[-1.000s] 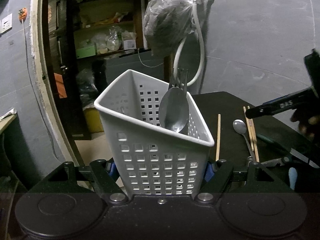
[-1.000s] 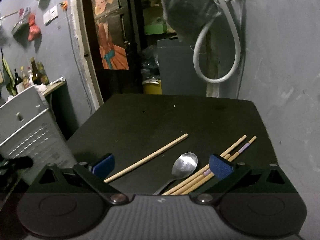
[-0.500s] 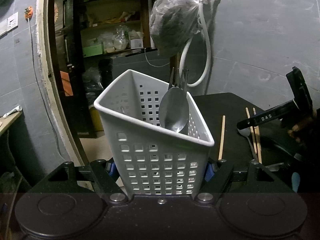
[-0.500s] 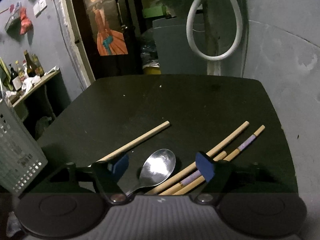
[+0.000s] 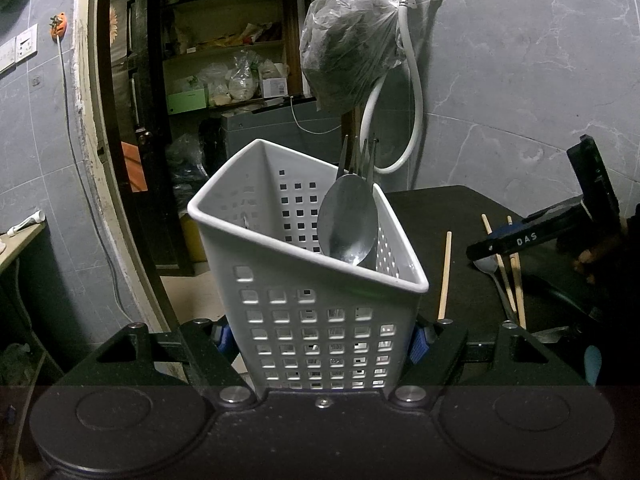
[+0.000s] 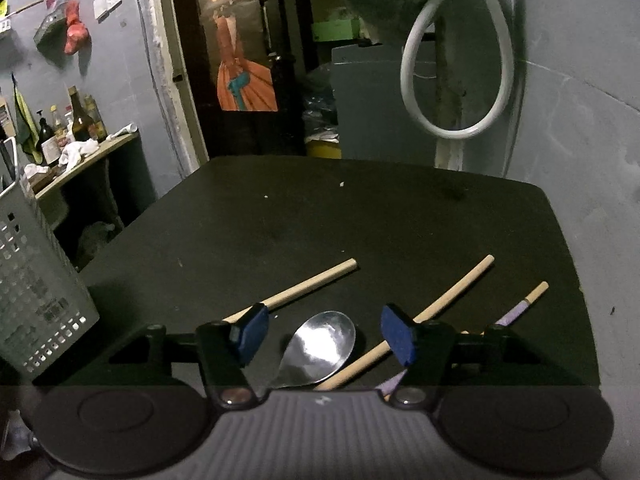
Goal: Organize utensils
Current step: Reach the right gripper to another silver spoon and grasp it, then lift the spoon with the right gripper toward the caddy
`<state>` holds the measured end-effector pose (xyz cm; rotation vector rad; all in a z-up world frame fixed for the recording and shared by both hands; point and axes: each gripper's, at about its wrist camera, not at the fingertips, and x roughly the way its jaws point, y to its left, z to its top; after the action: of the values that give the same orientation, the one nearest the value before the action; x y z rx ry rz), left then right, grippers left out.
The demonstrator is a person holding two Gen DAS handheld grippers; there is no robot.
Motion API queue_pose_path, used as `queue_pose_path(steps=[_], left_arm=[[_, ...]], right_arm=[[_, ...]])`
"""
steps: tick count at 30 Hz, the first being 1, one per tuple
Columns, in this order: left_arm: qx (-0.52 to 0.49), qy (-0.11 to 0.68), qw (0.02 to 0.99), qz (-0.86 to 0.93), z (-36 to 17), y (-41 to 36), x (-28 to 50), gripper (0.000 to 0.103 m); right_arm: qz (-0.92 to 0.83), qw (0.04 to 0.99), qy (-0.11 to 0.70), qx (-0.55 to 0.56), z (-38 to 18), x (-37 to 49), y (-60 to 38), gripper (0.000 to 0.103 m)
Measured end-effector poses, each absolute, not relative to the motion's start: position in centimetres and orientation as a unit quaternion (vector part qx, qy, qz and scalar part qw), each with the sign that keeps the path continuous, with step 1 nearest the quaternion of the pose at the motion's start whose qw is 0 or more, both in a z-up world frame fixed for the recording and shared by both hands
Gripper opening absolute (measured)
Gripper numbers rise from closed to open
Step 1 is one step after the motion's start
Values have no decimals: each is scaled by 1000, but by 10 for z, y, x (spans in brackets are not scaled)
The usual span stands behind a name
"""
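My left gripper (image 5: 322, 338) is shut on a white perforated utensil basket (image 5: 312, 308), held upright. Inside the basket stand a metal spoon (image 5: 348, 224) and a fork (image 5: 358, 156) behind it. In the right wrist view my right gripper (image 6: 322, 334) hovers low over the black table (image 6: 340, 216), its jaws closing with the bowl of a second metal spoon (image 6: 320, 348) lying between the blue pads, which do not touch it. Wooden chopsticks (image 6: 452, 288) lie beside that spoon; one (image 6: 308, 284) passes under the left pad. The basket shows at the far left (image 6: 36, 280).
A white hose (image 6: 460, 80) and a dark plastic bag (image 5: 348, 48) hang on the wall behind the table. A doorway with cluttered shelves (image 5: 224, 60) opens at the back. A side shelf with bottles (image 6: 76, 120) stands to the left. The table's far edge and right edge are near.
The right gripper dropped toward the table and moved over the loose spoon, and its jaws narrowed around it. The left gripper and basket stayed put.
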<state>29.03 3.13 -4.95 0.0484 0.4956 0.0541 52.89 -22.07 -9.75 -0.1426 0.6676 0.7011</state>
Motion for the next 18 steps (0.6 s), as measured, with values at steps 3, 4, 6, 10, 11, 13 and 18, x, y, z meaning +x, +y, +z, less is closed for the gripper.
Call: queue_pose_path(steps=[3, 4, 6, 10, 11, 13, 18], left_arm=[[24, 245, 969, 27, -50, 31, 291, 77], [24, 245, 969, 27, -50, 31, 290, 77], [24, 245, 969, 27, -50, 31, 291, 77], [24, 246, 969, 27, -50, 31, 291, 77], [24, 245, 969, 27, -50, 31, 291, 77], [24, 245, 969, 27, -49, 31, 290, 77], [24, 245, 969, 27, -50, 31, 291, 77]], right_arm=[[339, 879, 327, -74, -101, 531, -219, 64], [338, 878, 329, -74, -101, 532, -219, 63], [339, 877, 334, -72, -102, 533, -220, 56], [336, 878, 334, -73, -102, 533, -222, 49], [334, 878, 334, -74, -102, 532, -223, 48], [332, 879, 333, -77, -103, 531, -223, 47], [324, 882, 331, -84, -103, 527, -224, 27]])
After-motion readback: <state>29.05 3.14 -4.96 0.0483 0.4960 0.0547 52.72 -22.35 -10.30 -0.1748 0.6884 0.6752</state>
